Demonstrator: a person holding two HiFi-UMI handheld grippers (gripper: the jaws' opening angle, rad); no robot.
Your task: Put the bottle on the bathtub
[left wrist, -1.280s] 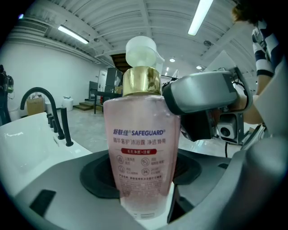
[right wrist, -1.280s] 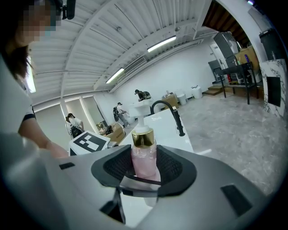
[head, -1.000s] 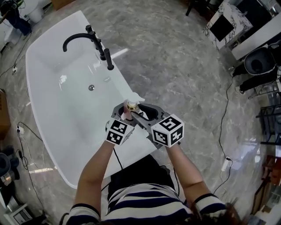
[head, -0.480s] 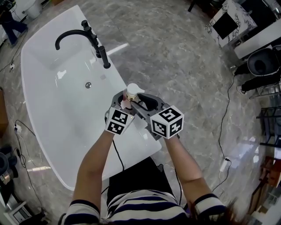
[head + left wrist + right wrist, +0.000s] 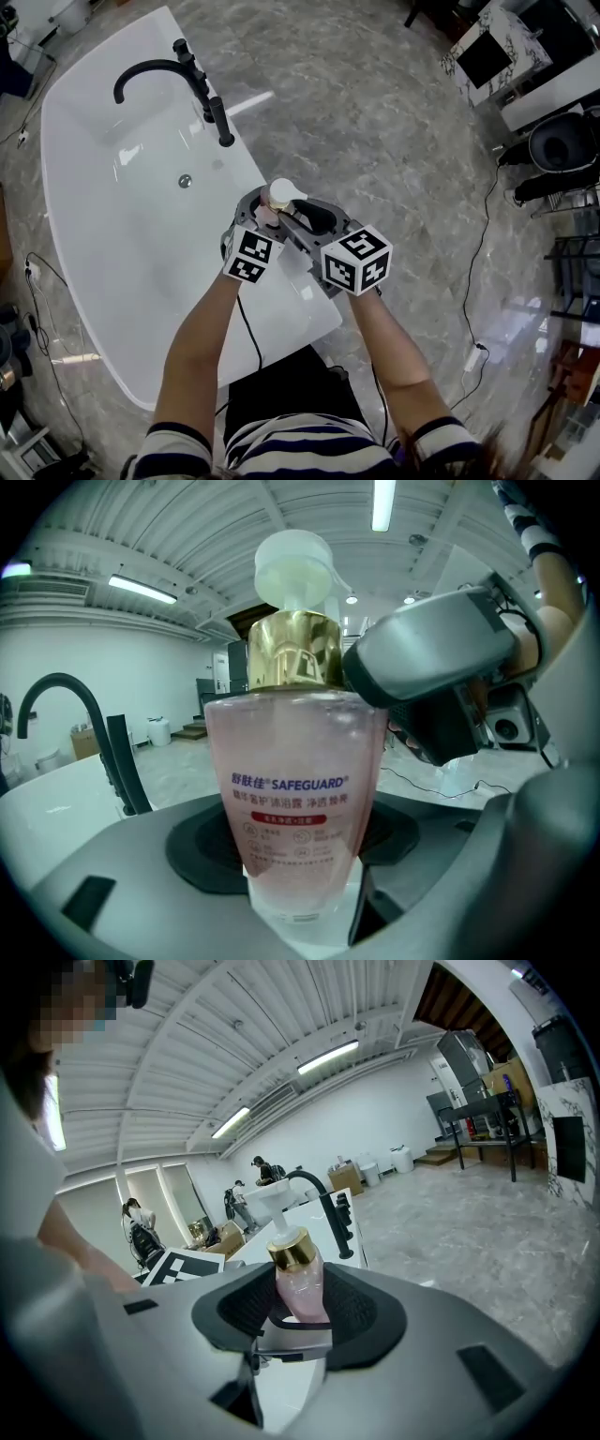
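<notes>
One pink, gold-collared, white-pumped bottle (image 5: 295, 799) hung upright over the bathtub's (image 5: 112, 234) right rim; left gripper (image 5: 300, 892) clamped its base; right gripper's (image 5: 300, 1312) wide jaws, just closing, flanked it unpressed.

Bright, even light falls on the tub (image 5: 112, 244) from above; shadows are faint; pale glare patches sit in its far basin, and a streak of glare lies on the glossy floor (image 5: 375, 141) just right of it; lines bow toward the head view's edges, far from the tub; both gripper views are round fisheyes with black corners; strip lamps (image 5: 381, 503) burn overhead there; the bottle (image 5: 295, 789) is sharp, its label legible; the nearest grey parts look soft.
</notes>
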